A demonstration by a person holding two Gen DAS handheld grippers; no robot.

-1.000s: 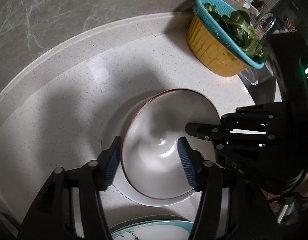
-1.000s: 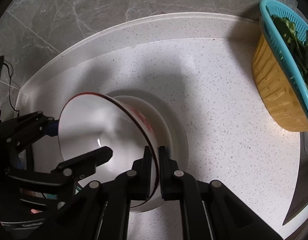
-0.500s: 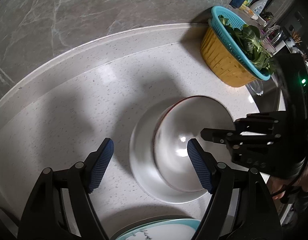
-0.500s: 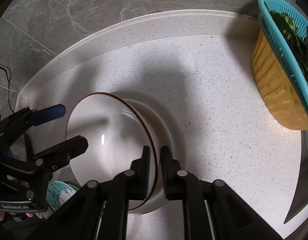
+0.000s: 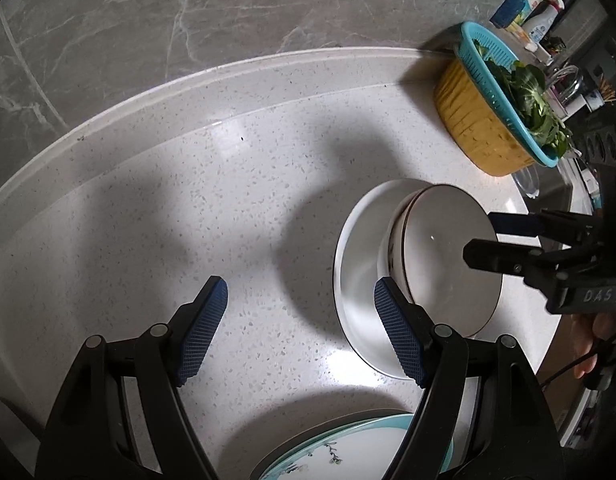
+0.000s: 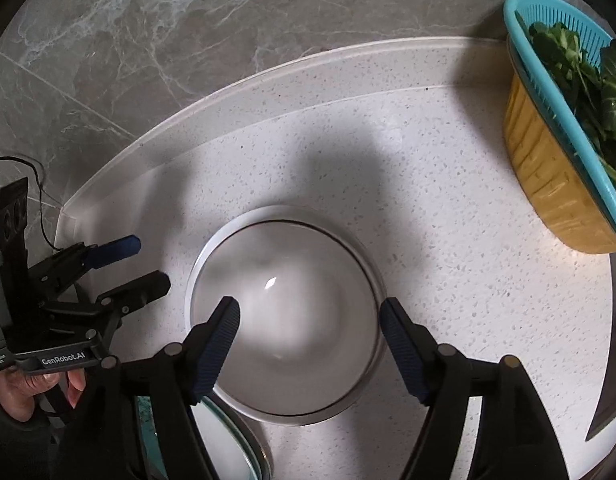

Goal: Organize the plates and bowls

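A white bowl with a dark red rim (image 6: pixel 285 316) sits nested inside a larger white bowl (image 6: pixel 223 236) on the speckled white counter; both show in the left wrist view, the rimmed bowl (image 5: pixel 448 256) inside the larger one (image 5: pixel 356 264). My right gripper (image 6: pixel 310 346) is open just above the bowls, a finger on each side, holding nothing. My left gripper (image 5: pixel 299 328) is open and empty over bare counter, left of the bowls. A teal-rimmed plate with a painted sprig (image 5: pixel 348 454) lies at the near edge.
A yellow tub with a teal colander of green leaves (image 5: pixel 492 120) stands at the back right, also in the right wrist view (image 6: pixel 556 152). A grey marble wall rises behind the counter's raised back edge (image 5: pixel 227 76). Bottles and a tap (image 5: pixel 540 12) stand further right.
My right gripper has let go of the red-rimmed bowl, which now rests level in the larger bowl, and opened wide. My left gripper has drawn back and to the left, away from the bowls.
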